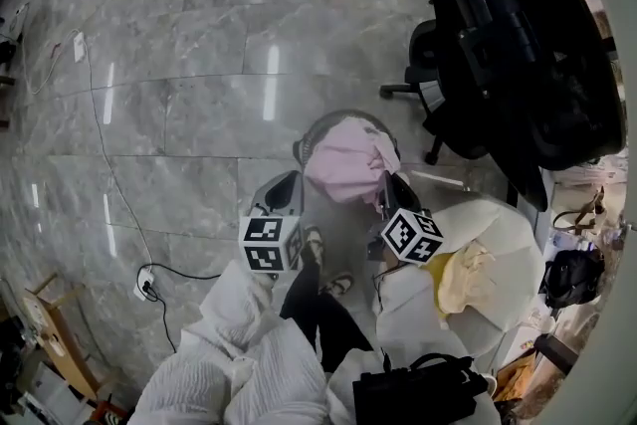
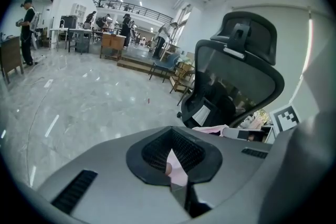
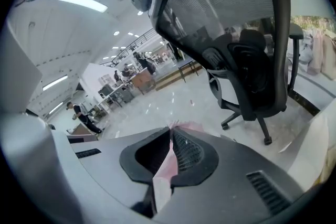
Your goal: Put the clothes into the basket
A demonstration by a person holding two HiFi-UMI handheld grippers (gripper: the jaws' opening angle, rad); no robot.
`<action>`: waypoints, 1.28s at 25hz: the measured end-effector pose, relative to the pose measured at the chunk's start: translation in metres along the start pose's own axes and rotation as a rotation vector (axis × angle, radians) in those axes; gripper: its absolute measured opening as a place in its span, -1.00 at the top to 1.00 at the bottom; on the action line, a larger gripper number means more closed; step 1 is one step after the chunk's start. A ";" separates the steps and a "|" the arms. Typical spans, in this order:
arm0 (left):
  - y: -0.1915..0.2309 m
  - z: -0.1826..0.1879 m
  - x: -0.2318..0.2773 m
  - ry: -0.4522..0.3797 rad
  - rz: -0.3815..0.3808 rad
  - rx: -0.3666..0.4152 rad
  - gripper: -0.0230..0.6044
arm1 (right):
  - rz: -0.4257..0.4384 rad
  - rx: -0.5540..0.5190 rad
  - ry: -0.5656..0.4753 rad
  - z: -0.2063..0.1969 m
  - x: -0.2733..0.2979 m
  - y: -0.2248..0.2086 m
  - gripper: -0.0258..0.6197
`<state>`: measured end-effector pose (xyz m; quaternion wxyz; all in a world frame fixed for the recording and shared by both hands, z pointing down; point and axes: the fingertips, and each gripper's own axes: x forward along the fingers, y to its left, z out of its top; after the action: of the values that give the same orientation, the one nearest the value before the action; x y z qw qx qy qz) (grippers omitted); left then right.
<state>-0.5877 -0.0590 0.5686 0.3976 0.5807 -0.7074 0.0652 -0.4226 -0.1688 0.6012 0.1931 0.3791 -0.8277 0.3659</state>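
The pink fabric garment (image 1: pixel 348 159) hangs bunched directly above the round dark-rimmed basket (image 1: pixel 333 115), which stands on the grey marble-tiled floor (image 1: pixel 179 114). The garment covers most of the basket opening; whether its lower part touches the basket interior cannot be determined. The left gripper (image 1: pixel 296 178) holds the garment edge on the left side of the basket. In the left gripper view its jaws are closed together on a fold of the pink cloth, with the ribbed pads pressing on the fabric. The right gripper (image 1: pixel 387 182) holds the opposite edge, on the right side of the basket. In the right gripper view its jaws are likewise closed to a narrow gap filled by pink cloth. Both grippers point obliquely downward toward the basket. A black mesh-backed office chair (image 1: pixel 518 45) stands beyond the basket, to its right. A white rounded cushion seat (image 1: pixel 498 254) carrying a pale yellow cloth (image 1: pixel 463 279) lies near the basket, on its right and closer to the person.
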 end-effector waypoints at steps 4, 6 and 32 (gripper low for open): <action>0.009 -0.013 0.022 0.023 0.007 -0.014 0.91 | -0.018 0.028 0.026 -0.019 0.031 -0.013 0.82; 0.009 -0.016 0.027 0.025 0.007 -0.016 0.91 | -0.016 0.038 0.032 -0.022 0.039 -0.015 0.82; -0.002 -0.022 0.038 0.047 -0.005 -0.020 0.91 | -0.108 0.056 0.126 -0.041 0.031 -0.041 0.34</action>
<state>-0.5755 -0.0764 0.6069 0.4202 0.5767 -0.6970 0.0708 -0.4089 -0.1712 0.6652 0.2535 0.4047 -0.7818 0.4010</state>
